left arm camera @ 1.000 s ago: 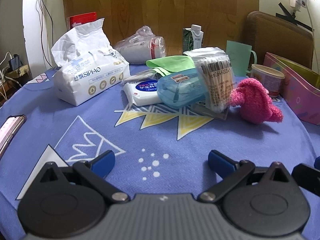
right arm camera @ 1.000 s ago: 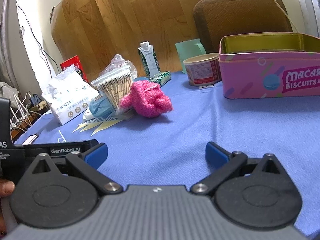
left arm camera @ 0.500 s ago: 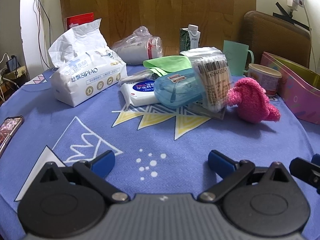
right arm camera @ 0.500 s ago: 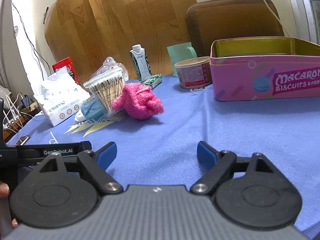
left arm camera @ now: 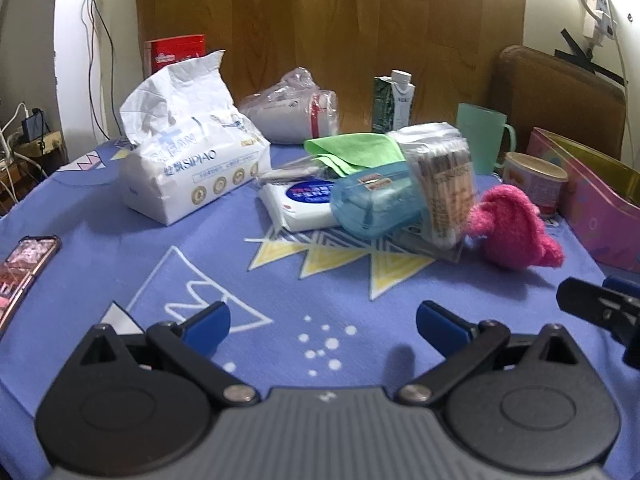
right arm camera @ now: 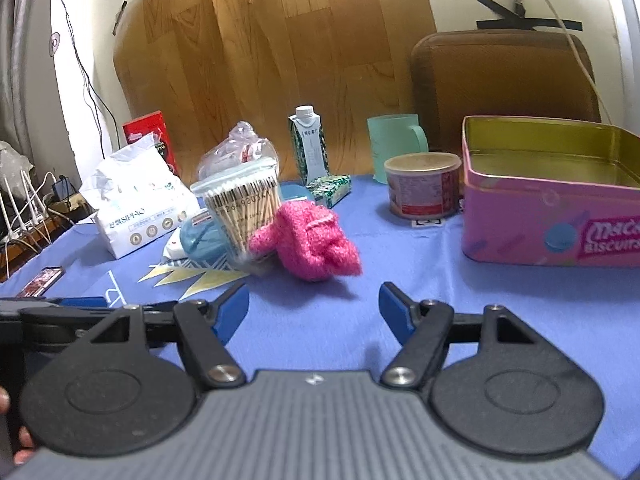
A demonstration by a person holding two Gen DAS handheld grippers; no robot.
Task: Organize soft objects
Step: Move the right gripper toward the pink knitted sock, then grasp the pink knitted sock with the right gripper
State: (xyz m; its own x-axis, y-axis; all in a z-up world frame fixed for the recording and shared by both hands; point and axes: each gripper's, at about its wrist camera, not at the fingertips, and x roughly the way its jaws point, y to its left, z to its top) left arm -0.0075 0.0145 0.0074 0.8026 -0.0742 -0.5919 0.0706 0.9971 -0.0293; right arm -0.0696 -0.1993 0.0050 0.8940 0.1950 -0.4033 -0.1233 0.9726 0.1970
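Left gripper point(left arm camera: 322, 322) hangs over the blue cloth point(left arm camera: 280, 280), jaws spread with nothing between them. Its view has the pink fuzzy bundle point(left arm camera: 514, 234) lying right of the cotton-swab bag point(left arm camera: 444, 188); the pink tin point(left arm camera: 592, 208) is cut off at the edge.

Right gripper point(right arm camera: 314, 314) likewise gapes, nothing held, the pink fuzzy bundle point(right arm camera: 314, 242) just ahead, touching the swab bag point(right arm camera: 244, 204). The tin's point(right arm camera: 552, 224) lettering runs out of frame.

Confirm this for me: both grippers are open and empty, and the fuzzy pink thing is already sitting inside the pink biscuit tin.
Not quite. Both the left gripper and right gripper are open and empty, but the fuzzy pink thing lies on the blue tablecloth beside the cotton swabs, outside the pink biscuit tin. The right wrist view shows it.
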